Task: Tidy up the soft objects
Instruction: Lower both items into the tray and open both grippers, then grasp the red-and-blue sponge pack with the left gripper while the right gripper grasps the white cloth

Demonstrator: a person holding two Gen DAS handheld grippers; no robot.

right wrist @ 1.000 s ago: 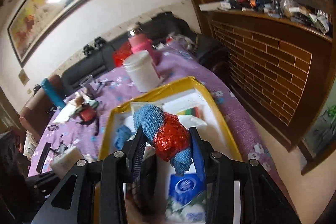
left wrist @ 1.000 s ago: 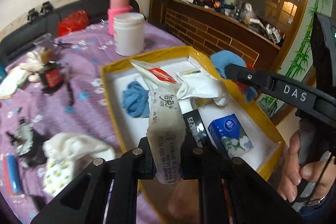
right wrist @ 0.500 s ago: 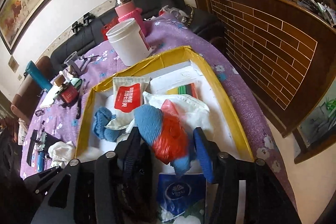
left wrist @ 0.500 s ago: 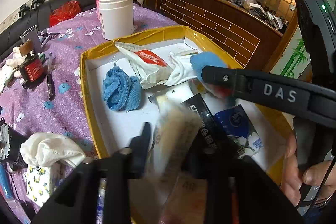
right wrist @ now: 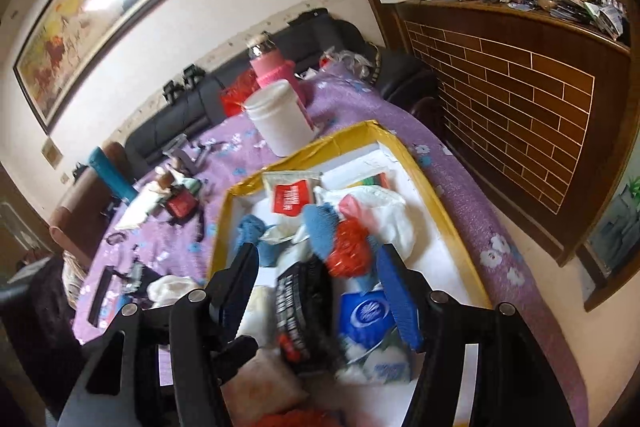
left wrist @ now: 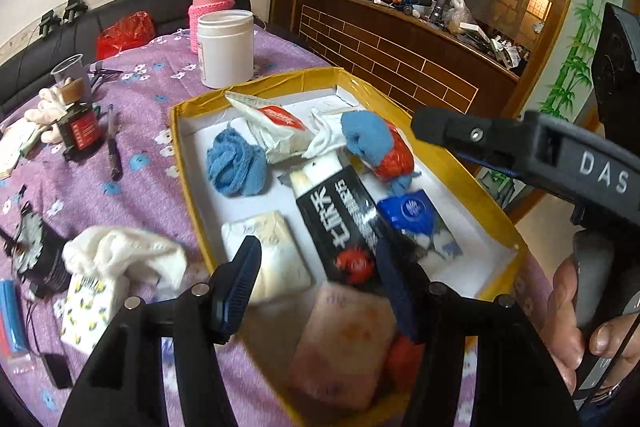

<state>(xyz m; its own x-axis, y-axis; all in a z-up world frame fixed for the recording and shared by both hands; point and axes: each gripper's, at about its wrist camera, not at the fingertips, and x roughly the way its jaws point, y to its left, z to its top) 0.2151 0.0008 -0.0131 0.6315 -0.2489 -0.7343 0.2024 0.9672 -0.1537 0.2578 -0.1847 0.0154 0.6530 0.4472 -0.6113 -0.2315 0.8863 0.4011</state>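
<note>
Now | both tongs, left (left wrist: 320,283) and right (right wrist: 316,291), apart, empty | black packet (left wrist: 340,215) long axis near-far | yellow box (left wrist: 452,163) holds blue cloth (left wrist: 236,163), tissue pack (left wrist: 416,223)

Both wrist cameras sit close above the near end of the yellow-rimmed box (left wrist: 192,183), looking forward and down along their own fingers toward the white jar (left wrist: 226,49) beyond them. The left view looks from the box's left; the right view looks from farther right. Both share the box, jar (right wrist: 280,125) and purple worktop (left wrist: 132,163)
</note>
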